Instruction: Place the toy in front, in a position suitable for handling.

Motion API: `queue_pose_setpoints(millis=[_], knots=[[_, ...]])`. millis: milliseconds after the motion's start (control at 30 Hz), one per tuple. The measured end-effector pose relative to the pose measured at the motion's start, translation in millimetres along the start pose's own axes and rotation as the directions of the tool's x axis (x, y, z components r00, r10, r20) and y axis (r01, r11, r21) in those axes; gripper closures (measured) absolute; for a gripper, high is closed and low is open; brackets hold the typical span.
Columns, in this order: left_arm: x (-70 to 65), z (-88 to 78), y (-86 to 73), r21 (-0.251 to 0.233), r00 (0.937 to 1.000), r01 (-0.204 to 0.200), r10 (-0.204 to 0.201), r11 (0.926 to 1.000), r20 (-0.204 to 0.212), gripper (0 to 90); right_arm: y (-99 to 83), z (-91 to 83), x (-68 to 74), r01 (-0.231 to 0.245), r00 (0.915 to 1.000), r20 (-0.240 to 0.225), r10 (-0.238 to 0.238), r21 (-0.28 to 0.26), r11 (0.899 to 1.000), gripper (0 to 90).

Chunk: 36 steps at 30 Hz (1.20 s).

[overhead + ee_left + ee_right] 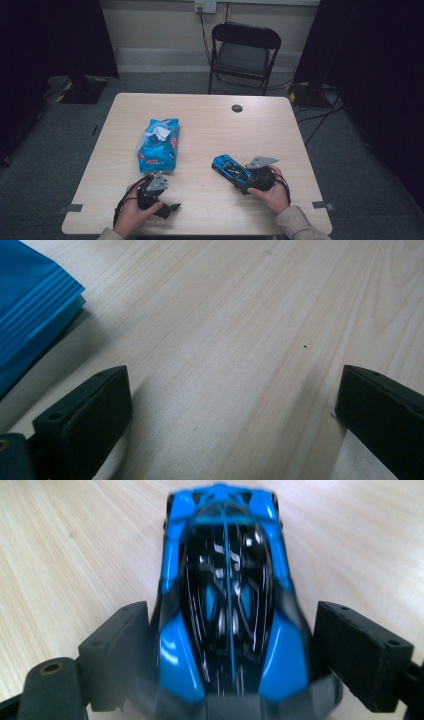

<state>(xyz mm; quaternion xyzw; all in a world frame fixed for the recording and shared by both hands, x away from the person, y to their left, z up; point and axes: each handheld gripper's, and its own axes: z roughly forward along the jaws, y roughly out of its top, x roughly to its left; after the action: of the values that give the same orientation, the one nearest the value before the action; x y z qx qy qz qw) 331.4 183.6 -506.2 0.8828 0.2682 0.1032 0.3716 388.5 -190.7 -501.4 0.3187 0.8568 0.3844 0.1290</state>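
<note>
Toy car (pixel 227 600) sits on surface (pixel 210 125), rear end between right gripper (pixel 248 181) fingers (pixel 362 652). Fingers spread, gaps either side of car body, not pinching. Reads as car set down, release done; pull-back left. Left gripper (pixel 170 207) fingers (pixel 82 420) spread wide, nothing between, bare surface ahead. Blue wipes pack (pixel 159 145) just beyond left fingers, untouched.
</note>
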Motion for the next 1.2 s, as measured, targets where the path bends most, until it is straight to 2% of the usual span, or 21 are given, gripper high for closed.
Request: queue_pose_setpoints(millis=[167,200,333,433,900,967,1033,1067,1100,1133,1200], knots=[[0.0,0.0,0.1,0.003,1.0,-0.002,0.002,1.0,0.001,0.3,-4.1,1.2,2.7,0.006,1.0,-0.004,-0.006,0.008,1.0,15.6],[0.0,0.0,0.1,0.003,1.0,-0.003,0.003,1.0,0.001,0.2,-4.0,1.6,4.6,0.018,0.9998,0.007,-0.018,0.01,1.0,15.9],[0.0,0.1,0.1,0.003,1.0,-0.002,0.002,1.0,0.001,0.1,-4.0,1.7,4.6,0.009,0.9999,0.013,-0.009,0.009,1.0,16.2],[-0.3,0.4,0.2,0.0,1.0,0.0,0.0,1.0,0.002,0.0,-4.6,0.2,3.6,0.005,0.9999,0.016,-0.005,-0.002,1.0,23.6],[0.1,0.3,0.4,0.005,1.0,-0.003,0.003,1.0,0.002,0.0,-4.7,0.1,3.6,0.004,0.9999,0.016,-0.004,-0.002,1.0,23.6],[-0.9,1.0,0.9,0.0,0.9999,0.011,-0.011,0.9999,0.0,0.0,-4.7,0.1,3.7,0.005,0.9999,0.016,-0.005,-0.002,1.0,23.6],[-0.5,0.0,3.2,0.019,1.0,0.004,-0.004,0.9998,0.002,1.2,-4.7,0.1,3.7,0.005,0.9999,0.016,-0.005,-0.002,1.0,23.6],[-0.5,-0.9,5.0,0.001,1.0,0.0,0.0,1.0,0.006,4.9,-4.7,0.2,3.7,0.005,0.9998,0.017,-0.005,-0.003,1.0,23.6],[-0.7,-1.6,6.3,-0.005,0.9999,0.005,-0.005,1.0,0.012,15.7,-4.7,0.1,3.7,0.005,0.9999,0.017,-0.005,-0.002,1.0,23.6],[-0.6,-1.5,7.4,-0.008,0.9996,0.014,-0.014,0.9999,0.024,21.0,-4.7,0.2,3.7,0.005,0.9998,0.017,-0.005,-0.003,1.0,23.6],[-0.7,-0.9,9.5,0.005,0.9986,0.039,-0.039,0.9992,0.037,17.4,-4.7,0.2,3.7,0.004,0.9998,0.017,-0.004,-0.003,1.0,23.6]])
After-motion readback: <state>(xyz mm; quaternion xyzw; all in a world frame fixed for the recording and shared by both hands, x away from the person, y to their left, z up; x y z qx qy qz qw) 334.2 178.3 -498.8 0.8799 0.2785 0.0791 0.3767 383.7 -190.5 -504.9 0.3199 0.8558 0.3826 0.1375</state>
